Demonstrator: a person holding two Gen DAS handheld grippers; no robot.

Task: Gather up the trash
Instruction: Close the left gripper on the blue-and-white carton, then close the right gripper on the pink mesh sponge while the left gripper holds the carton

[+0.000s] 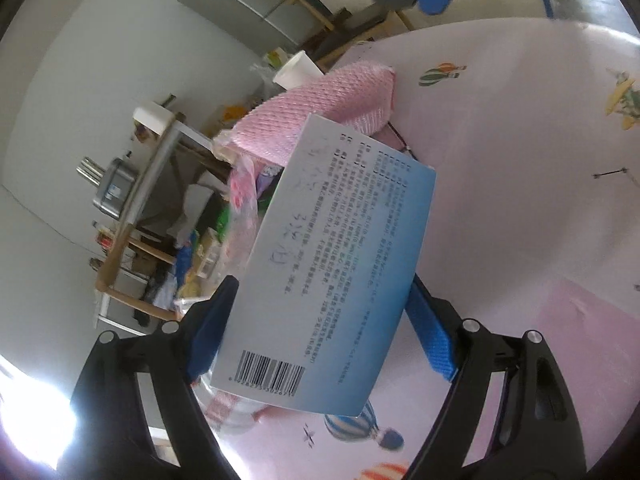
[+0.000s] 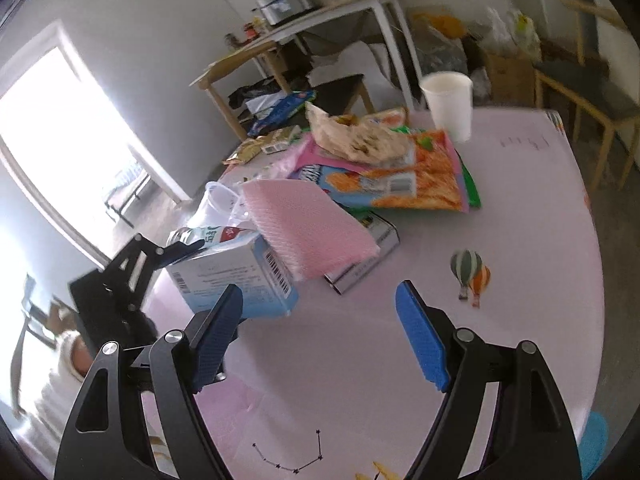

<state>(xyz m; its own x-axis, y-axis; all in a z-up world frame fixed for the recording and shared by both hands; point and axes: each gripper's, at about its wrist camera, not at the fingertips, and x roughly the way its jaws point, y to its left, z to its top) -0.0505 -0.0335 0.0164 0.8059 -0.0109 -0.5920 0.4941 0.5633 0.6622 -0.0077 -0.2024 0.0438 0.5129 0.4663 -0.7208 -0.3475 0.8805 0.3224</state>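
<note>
My left gripper (image 1: 322,282) is shut on a blue-and-white carton (image 1: 332,272) with a barcode, its pads against the two long sides. In the right wrist view the same carton (image 2: 236,280) is at the near end of a trash pile, with a left finger (image 2: 182,249) on its top edge. A pink foam net (image 2: 304,228) leans on it. Behind are snack bags (image 2: 416,184), a crumpled wrapper (image 2: 360,138), a clear plastic cup (image 2: 218,200) and a white paper cup (image 2: 448,100). My right gripper (image 2: 320,292) hangs open over the bare cloth with nothing between its fingers.
The round table (image 2: 400,360) has a pale pink printed cloth, and its edge curves along the right. A dark flat box (image 2: 372,248) lies under the foam net. Beyond stand a side table with a metal pot (image 2: 288,4), wooden chairs (image 2: 592,92) and a bright doorway (image 2: 60,132).
</note>
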